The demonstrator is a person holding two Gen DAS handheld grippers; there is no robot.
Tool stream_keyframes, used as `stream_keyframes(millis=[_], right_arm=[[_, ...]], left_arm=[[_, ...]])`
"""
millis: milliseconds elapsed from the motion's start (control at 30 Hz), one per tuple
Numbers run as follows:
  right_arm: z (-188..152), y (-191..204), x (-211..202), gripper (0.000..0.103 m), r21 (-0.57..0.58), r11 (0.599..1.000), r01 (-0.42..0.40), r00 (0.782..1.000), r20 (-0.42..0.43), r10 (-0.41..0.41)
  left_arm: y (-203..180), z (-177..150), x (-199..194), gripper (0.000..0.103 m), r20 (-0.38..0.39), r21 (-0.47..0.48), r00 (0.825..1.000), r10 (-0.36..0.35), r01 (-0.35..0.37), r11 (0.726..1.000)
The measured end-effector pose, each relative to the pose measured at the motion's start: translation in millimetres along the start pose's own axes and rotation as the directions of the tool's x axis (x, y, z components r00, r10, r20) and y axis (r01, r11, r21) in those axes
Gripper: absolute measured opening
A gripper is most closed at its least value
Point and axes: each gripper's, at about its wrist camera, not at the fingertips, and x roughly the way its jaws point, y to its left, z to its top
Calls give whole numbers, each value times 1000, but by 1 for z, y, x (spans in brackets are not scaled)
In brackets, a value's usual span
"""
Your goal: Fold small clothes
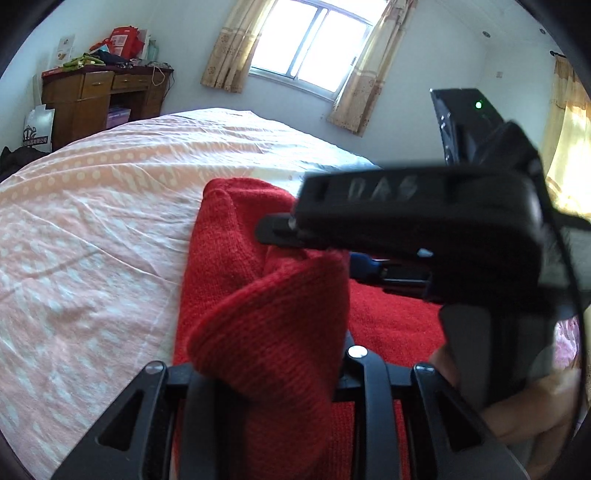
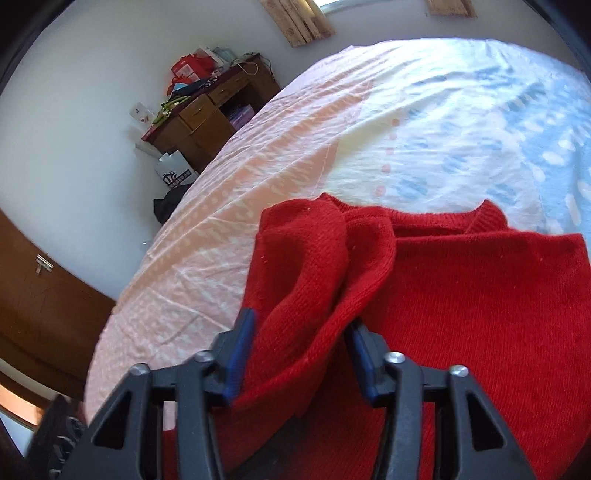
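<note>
My left gripper (image 1: 273, 373) and right gripper (image 2: 299, 354) clamp the red sweater's (image 2: 480, 295) nine-o'clock side, lifted inward; first fold underway, remaining folds pending.

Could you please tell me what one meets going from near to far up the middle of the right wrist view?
Right gripper shut on a fold of the red sweater → the sweater's neckline → pink and blue bedsheet → white wall with curtain hems.

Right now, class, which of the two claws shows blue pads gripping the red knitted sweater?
The right claw: blue pads clamp the red knitted sweater; the left claw looks all black.
</note>
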Motion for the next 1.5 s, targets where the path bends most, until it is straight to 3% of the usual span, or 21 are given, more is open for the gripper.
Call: stream_keyframes(millis=[233, 433, 1000, 1200, 1500], right_arm=[[-9, 5, -10, 19, -53, 996, 73, 996, 56, -70], [-15, 6, -28, 19, -76, 994, 83, 993, 86, -76], [-32, -40, -81, 19, -28, 995, 92, 988, 124, -88], [-35, -65, -98, 19, 4, 997, 83, 988, 130, -83], [-39, -86, -120, 19, -32, 991, 132, 982, 142, -126]], left_arm=[[-2, 0, -3, 30, 2, -2, 1000, -11, 11, 1000], [-4, -2, -11, 30, -3, 12, 1000, -6, 6, 1000], [-68, -12, -12, 29, -77, 150, 997, 1, 11, 989], [-88, -14, -7, 29, -89, 189, 996, -19, 35, 981], [-113, -20, 1, 29, -117, 219, 992, -50, 74, 973]])
